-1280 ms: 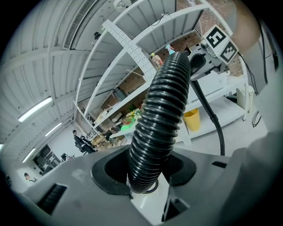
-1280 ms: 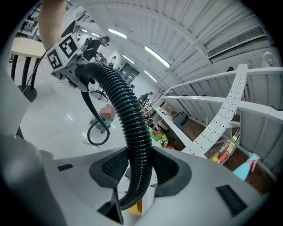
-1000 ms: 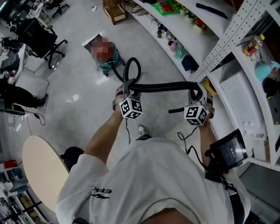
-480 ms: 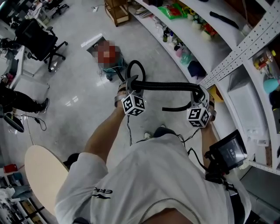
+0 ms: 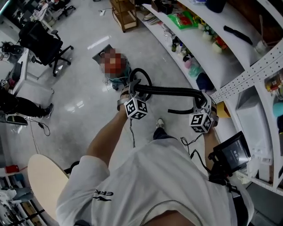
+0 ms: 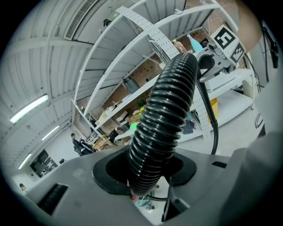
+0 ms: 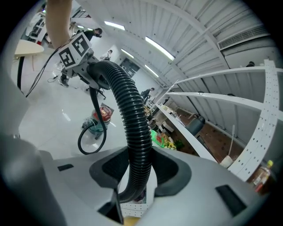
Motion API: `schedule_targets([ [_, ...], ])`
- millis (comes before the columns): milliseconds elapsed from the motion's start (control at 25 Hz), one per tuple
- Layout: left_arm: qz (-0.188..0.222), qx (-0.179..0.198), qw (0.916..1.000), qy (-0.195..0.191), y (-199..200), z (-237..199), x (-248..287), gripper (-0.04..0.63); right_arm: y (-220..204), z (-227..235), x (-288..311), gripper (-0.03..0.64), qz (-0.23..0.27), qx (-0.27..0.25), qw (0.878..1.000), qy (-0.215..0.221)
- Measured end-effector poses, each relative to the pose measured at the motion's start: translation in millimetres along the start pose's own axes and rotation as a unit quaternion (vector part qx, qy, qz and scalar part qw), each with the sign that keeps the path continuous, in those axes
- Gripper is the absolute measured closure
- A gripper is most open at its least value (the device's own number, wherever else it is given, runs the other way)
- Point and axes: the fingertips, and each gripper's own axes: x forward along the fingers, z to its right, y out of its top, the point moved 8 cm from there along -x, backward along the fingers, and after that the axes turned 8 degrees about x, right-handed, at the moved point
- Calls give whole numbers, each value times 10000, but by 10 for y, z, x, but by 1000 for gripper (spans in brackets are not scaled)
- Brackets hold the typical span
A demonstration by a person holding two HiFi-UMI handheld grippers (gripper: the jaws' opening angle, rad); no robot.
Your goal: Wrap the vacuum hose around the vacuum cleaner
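Both grippers, with the black ribbed plastic vacuum hose point(image 5: 168, 90) between them, now stand nearer the teal canister vacuum cleaner point(image 5: 118, 76) than a second ago.

Left gripper point(image 5: 132, 87): clamped on the hose. Right gripper point(image 5: 201, 99): clamped on the same hose, further along.

I see the hose span both grippers, then loop ahead of the left gripper down to the vacuum cleaner on the grey floor point(image 5: 79, 88).

Black office chair point(image 5: 42, 42), round beige tabletop point(image 5: 44, 185), white shelving point(image 5: 252, 73), perhaps wooden stool point(image 5: 125, 13)
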Motion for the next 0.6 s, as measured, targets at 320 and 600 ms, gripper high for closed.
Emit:
schedule_targets([
  [320, -118, -59, 9999, 83, 4, -462, 687, 426, 174, 268, 763, 454, 85, 108, 9998, 121],
  [600, -242, 28, 9997, 98, 13, -755, 1116, 426, 213, 410, 1211, 454, 115, 174, 9992, 328],
])
